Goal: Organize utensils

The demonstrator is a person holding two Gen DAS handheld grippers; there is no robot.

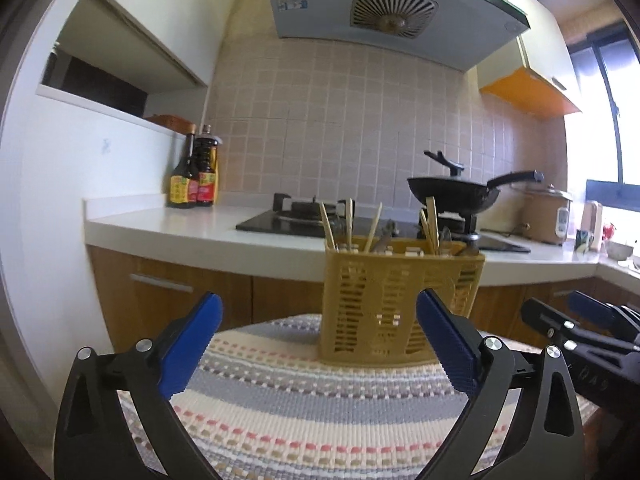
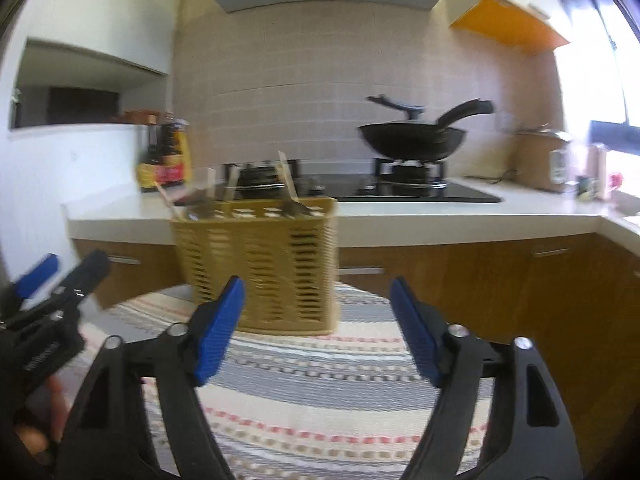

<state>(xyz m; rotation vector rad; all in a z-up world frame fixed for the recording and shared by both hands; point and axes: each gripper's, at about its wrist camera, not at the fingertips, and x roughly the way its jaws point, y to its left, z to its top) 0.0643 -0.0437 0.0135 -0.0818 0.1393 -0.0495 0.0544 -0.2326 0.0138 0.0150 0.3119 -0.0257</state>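
Observation:
A yellow slotted utensil basket (image 1: 400, 300) stands upright on the striped cloth (image 1: 320, 420), holding several wooden chopsticks (image 1: 350, 220) and some metal utensils. My left gripper (image 1: 320, 312) is open and empty, just in front of the basket. The basket also shows in the right wrist view (image 2: 260, 272), blurred. My right gripper (image 2: 318, 296) is open and empty, in front of the basket and slightly to its right. The right gripper also shows at the right edge of the left wrist view (image 1: 580, 320), and the left gripper at the left edge of the right wrist view (image 2: 52, 280).
A white kitchen counter (image 1: 180, 224) runs behind, with a gas hob (image 1: 300, 216), a black wok (image 1: 456, 192), two sauce bottles (image 1: 196, 172) and a rice cooker (image 1: 548, 212). Wooden cabinets (image 2: 520, 288) are below.

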